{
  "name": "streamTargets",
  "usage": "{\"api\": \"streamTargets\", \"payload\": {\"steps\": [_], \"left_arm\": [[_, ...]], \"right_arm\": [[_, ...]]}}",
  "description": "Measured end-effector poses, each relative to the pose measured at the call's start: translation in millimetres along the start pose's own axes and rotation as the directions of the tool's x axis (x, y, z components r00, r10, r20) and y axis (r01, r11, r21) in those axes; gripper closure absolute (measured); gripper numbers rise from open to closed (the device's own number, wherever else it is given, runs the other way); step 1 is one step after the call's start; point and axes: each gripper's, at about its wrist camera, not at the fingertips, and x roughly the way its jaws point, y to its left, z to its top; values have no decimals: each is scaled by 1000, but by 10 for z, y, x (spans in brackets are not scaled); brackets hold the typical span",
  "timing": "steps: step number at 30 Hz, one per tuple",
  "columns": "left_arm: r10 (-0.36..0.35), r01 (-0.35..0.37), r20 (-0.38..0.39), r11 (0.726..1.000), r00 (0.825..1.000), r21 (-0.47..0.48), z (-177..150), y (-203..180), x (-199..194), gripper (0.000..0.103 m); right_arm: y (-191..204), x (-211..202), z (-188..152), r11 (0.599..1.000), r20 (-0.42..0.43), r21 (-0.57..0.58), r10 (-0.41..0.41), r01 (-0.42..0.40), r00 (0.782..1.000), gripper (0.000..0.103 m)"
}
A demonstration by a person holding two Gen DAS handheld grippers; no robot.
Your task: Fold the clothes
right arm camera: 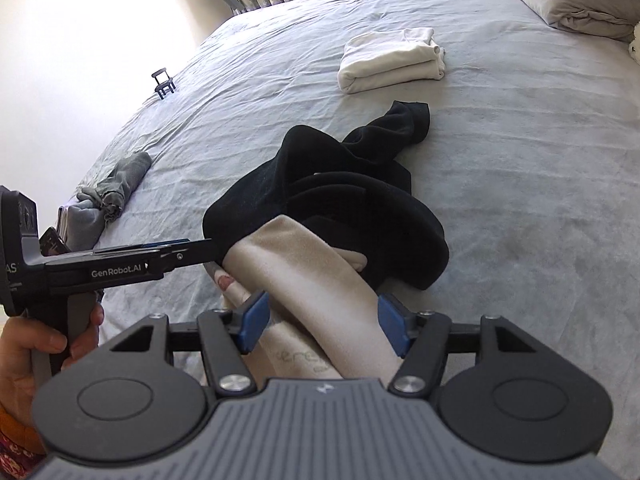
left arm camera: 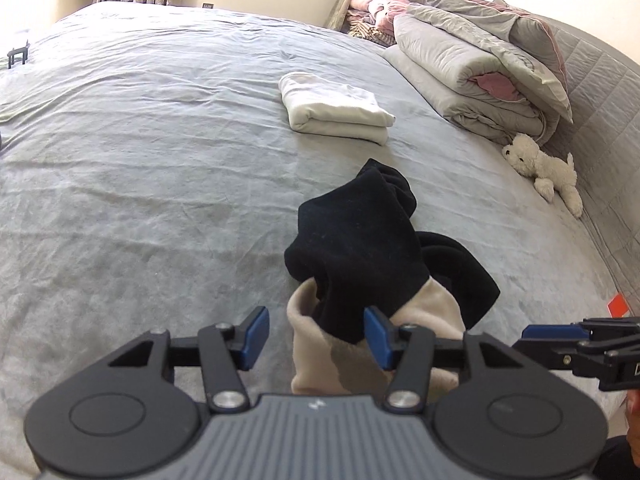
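Across the room stretches a wide bed (left arm camera: 140,140) under a wrinkled grey-blue sheet, which carries everything else. At its far right corner lies a heap of folded grey and pink quilts (left arm camera: 480,80) topped by a pillow, and a small white plush dog (left arm camera: 544,168) sprawls just beside the quilted bed edge. Near the middle of the bed, well apart from the quilts, sits a neatly folded white garment (left arm camera: 336,108).

Closer to the cameras lies the piece being worked on: a rumpled black garment with a beige lining (right arm camera: 320,216), bunched in a loose mound, one black sleeve or leg trailing toward the folded white garment. Its beige part runs down toward the camera in the right wrist view and passes between the jaws of the right gripper (right arm camera: 324,326); those jaws are spread wide on either side of the cloth and do not pinch it. In the left wrist view, the left gripper (left arm camera: 316,336) also has its jaws released, with the beige and black cloth lying between the blue pads, against the right one. A hand (right arm camera: 36,356) grasps the handle of the left gripper, as the right wrist view shows.

At the left edge of the bed rests a crumpled grey garment (right arm camera: 116,184) on a folded pale one. Farther back stands a small black stand (right arm camera: 164,82).
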Motion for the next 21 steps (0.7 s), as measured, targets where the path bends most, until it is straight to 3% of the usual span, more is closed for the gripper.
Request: {"api": "streamTargets", "payload": {"steps": [4,13,15,19,21], "left_arm": [[-37,37,-10,999,999,-2,48,62,94,53],[-34,36,-20,997,999,71,83,-73,236,55],[-30,31,-21,997,999,72,91,-87,251,55],[-29,31,-23,997,999,67,120,-96,268,55],[-37,38,-19,998,999,56,134,-76,255,55]], "right_arm": [[13,157,155,1000,18,17,24,-24,1000,39],[90,586,313,997,35,29,71,-72,997,41],[88,648,306,997,49,30,65,-67,997,46],[64,647,286,997,84,33,63,-66,994,81],[48,582,284,997,101,35,71,-75,992,88]]}}
